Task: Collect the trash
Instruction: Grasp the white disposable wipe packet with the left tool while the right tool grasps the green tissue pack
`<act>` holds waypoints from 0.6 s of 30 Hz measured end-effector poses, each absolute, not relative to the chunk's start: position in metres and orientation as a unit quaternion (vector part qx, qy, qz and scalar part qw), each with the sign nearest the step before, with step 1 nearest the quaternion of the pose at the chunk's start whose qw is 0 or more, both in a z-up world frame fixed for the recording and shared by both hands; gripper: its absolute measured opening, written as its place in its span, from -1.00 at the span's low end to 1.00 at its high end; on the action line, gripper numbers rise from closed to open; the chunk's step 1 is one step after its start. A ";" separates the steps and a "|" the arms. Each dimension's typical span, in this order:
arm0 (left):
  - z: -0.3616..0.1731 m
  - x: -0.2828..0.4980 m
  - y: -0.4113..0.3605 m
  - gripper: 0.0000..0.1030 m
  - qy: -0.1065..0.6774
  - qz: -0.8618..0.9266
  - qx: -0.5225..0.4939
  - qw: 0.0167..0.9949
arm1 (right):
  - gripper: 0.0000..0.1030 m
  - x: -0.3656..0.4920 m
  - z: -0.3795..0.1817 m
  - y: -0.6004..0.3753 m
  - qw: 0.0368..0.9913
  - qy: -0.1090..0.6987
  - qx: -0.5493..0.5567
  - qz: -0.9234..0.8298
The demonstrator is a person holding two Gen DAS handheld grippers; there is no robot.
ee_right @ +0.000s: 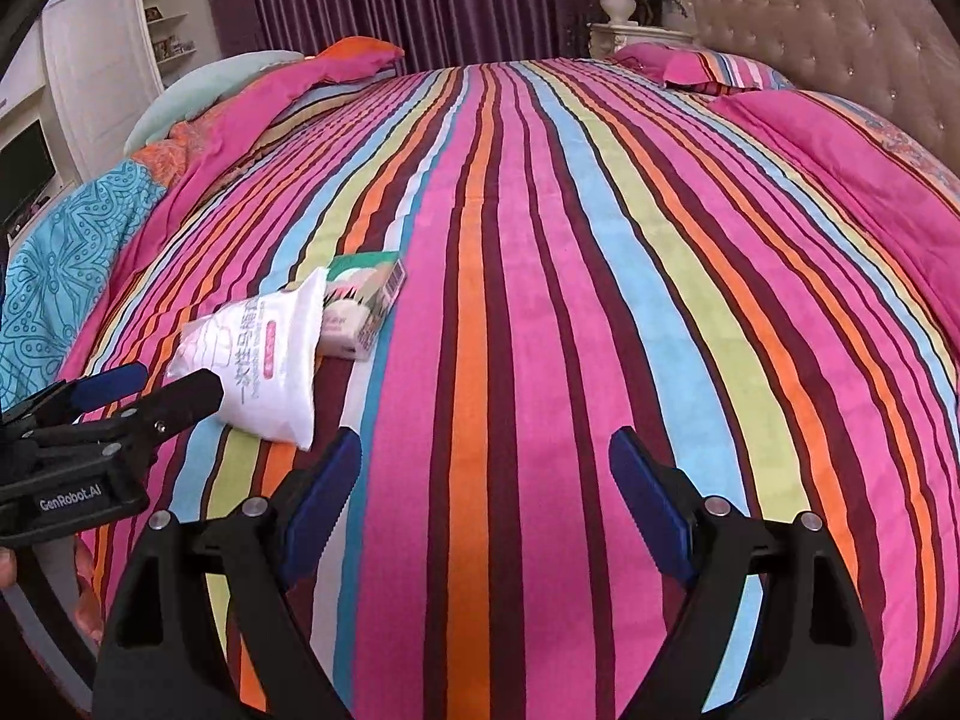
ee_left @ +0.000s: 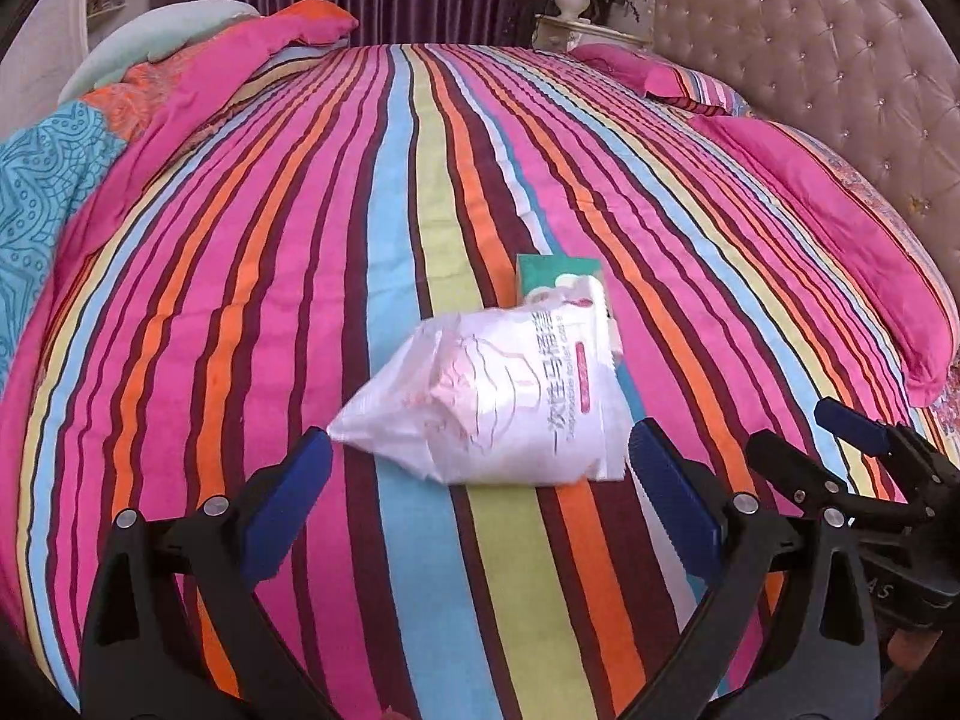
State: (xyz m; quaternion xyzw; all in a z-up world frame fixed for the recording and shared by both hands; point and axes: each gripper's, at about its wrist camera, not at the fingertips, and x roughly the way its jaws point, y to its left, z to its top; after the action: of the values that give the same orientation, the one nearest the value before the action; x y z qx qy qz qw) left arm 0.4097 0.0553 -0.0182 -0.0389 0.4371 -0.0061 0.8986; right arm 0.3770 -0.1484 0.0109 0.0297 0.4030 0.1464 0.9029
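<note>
Both pairs of jaws stand wide apart and grip nothing; the left gripper [ee_left: 480, 468] frames the near end of the white plastic packet [ee_left: 498, 396] low in the centre of the left wrist view, its blue pads just beside the packet's corners, whether touching I cannot tell; the right gripper [ee_right: 486, 468] hangs over bare stripes of the bedspread [ee_right: 600, 240].

As for progress, nothing looks collected yet; both pieces of trash lie on the bed, and no bin or bag to receive them shows.

The packet, the larger piece, runs its long axis from the lower centre toward the upper right of the left wrist view, printed face up; the small green-and-white carton [ee_left: 558, 276] lies partly beneath its far end, pointing further up the frame.
</note>
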 end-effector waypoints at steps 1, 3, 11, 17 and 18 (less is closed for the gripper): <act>-0.019 0.413 0.056 0.87 0.439 -0.006 -0.039 0.898 | 0.56 0.380 0.011 -0.148 0.903 0.403 0.029 0.146; -0.022 0.421 0.055 0.87 0.443 -0.007 -0.038 0.896 | 0.56 0.385 0.010 -0.147 0.903 0.403 0.028 0.145; -0.036 0.447 0.049 0.87 0.458 0.006 -0.011 0.889 | 0.56 0.410 0.007 -0.141 0.902 0.406 0.020 0.144; -0.050 0.462 0.052 0.87 0.475 0.021 0.005 0.880 | 0.56 0.424 0.009 -0.129 0.899 0.406 0.027 0.160; -0.052 0.463 0.056 0.87 0.480 0.017 -0.012 0.877 | 0.56 0.426 0.009 -0.125 0.899 0.405 0.027 0.164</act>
State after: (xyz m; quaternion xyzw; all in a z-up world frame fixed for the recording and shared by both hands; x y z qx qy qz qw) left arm 0.4631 0.0559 -0.0521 -0.0124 0.4796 0.0174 0.8772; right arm 0.4260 -0.1250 0.0091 0.0271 0.4053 0.1643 0.8989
